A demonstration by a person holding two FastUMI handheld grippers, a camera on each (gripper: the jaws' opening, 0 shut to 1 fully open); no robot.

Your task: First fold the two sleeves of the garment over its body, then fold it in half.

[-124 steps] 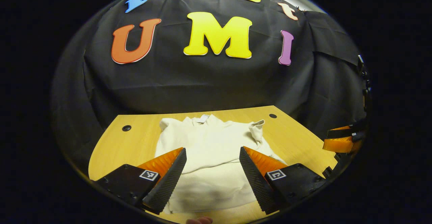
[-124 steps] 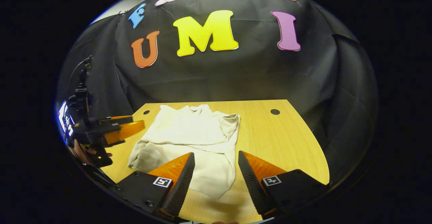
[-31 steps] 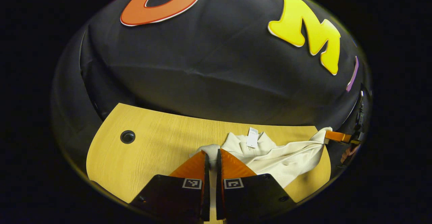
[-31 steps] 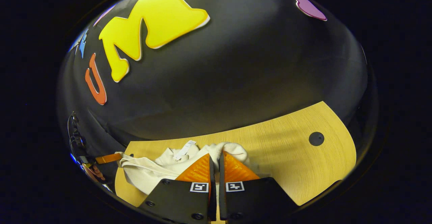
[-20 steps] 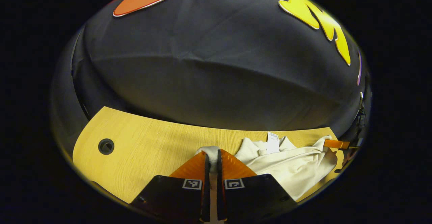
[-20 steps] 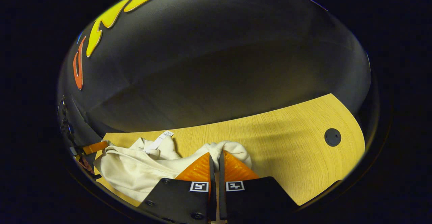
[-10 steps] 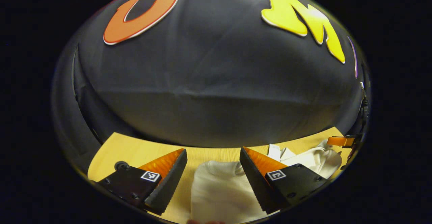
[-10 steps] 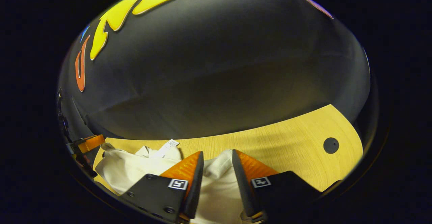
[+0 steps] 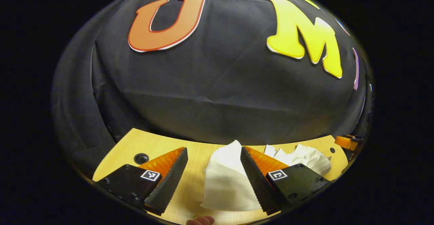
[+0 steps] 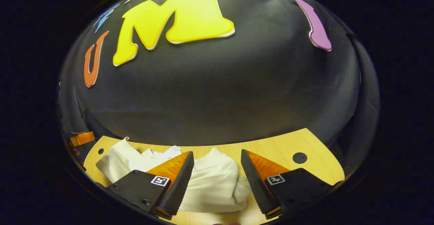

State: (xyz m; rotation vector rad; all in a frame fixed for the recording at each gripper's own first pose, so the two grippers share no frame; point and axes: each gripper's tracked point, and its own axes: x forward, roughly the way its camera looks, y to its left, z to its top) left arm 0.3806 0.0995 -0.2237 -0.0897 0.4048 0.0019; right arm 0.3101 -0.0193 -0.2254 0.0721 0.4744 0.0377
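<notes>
I cannot read any text: the small white tag on the garment is too blurred, and my finger markers carry only patterns.

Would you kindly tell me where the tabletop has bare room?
Bare wood lies left of the cream garment, around the wooden table's dark round hole, and right of it near another hole. The middle is crowded by cloth.

This is a small recording booth rather than a home: a black cloth wall fills the upper and middle frame, and a light wooden desk with round cable holes runs along the bottom.
</notes>
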